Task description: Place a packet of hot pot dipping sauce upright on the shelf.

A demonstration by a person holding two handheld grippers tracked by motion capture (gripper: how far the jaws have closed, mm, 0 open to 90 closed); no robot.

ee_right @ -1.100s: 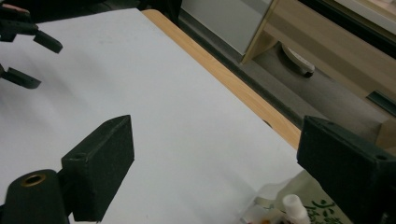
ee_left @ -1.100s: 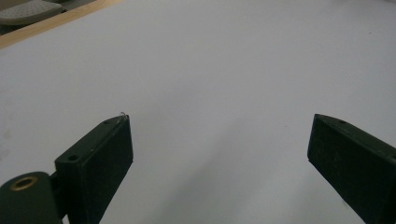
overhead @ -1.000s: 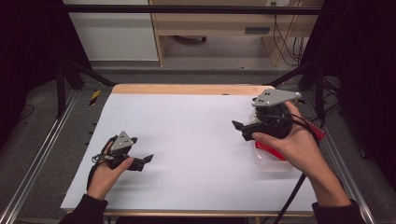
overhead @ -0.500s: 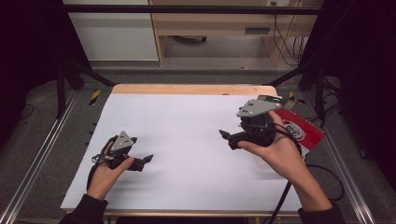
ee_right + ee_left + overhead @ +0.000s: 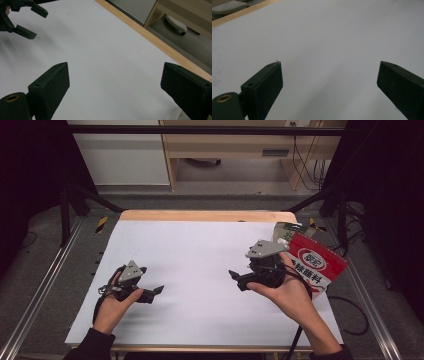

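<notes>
white sheet [image 5: 200,265] covered the table [image 5: 205,215] under both of my tools, with a strip of bare wood showing along the far edge. between the jaws of my right gripper [image 5: 112,85] i saw only that white surface; the two black jaws stood wide apart and held nothing. in the high view the right gripper [image 5: 239,279] sat in the right hand [image 5: 285,292], low over the sheet toward the right side, its jaws pointed left toward the middle of the table. just behind that hand, at the right edge of the table, lay the red and white pouch [image 5: 315,262], tilted, one corner hanging past the sheet; the gripper was near it but not touching it.

my left gripper [image 5: 329,82] was spread wide as well, bare sheet between its jaws, nothing gripped. from above, the left gripper [image 5: 155,292] rested in the left hand [image 5: 112,305] near the front left of the sheet, jaws pointed right. the two grippers were well apart, with open white surface between them. in the right gripper view the left gripper [image 5: 27,22] showed far off at the top left corner.
</notes>
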